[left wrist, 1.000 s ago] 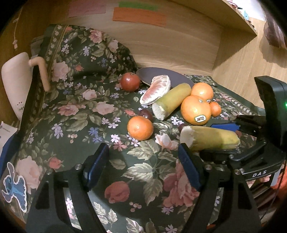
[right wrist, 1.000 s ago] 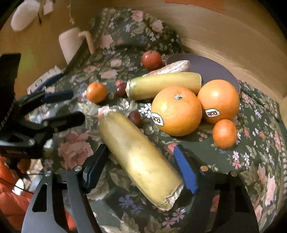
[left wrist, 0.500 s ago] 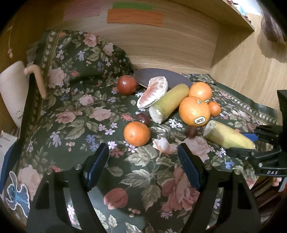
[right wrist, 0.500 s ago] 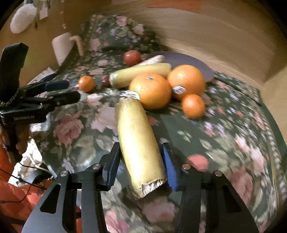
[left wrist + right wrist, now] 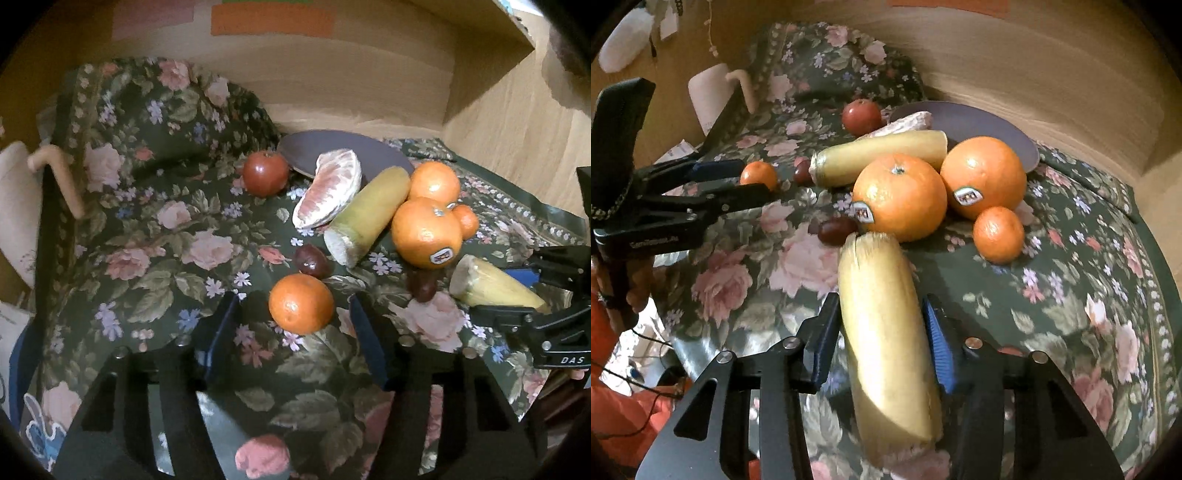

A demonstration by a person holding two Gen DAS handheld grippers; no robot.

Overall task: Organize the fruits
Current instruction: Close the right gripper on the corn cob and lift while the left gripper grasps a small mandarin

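Banana half (image 5: 886, 343) sits clamped between the blue pads of the right gripper (image 5: 882, 343), held near its cut rear end with the long front part cantilevered toward the stickered orange (image 5: 899, 195). Its soft flesh could bruise or slip forward if squeezed unevenly, or nudge the orange into rolling. Left gripper (image 5: 291, 343) hangs wide apart and empty behind the small mandarin (image 5: 301, 303) on the floral cloth (image 5: 147, 258).

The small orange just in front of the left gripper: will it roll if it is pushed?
Probably yes: the small orange is round and lies free on the floral cloth. The cloth looks soft, so it may stop soon. The open left gripper could straddle it.
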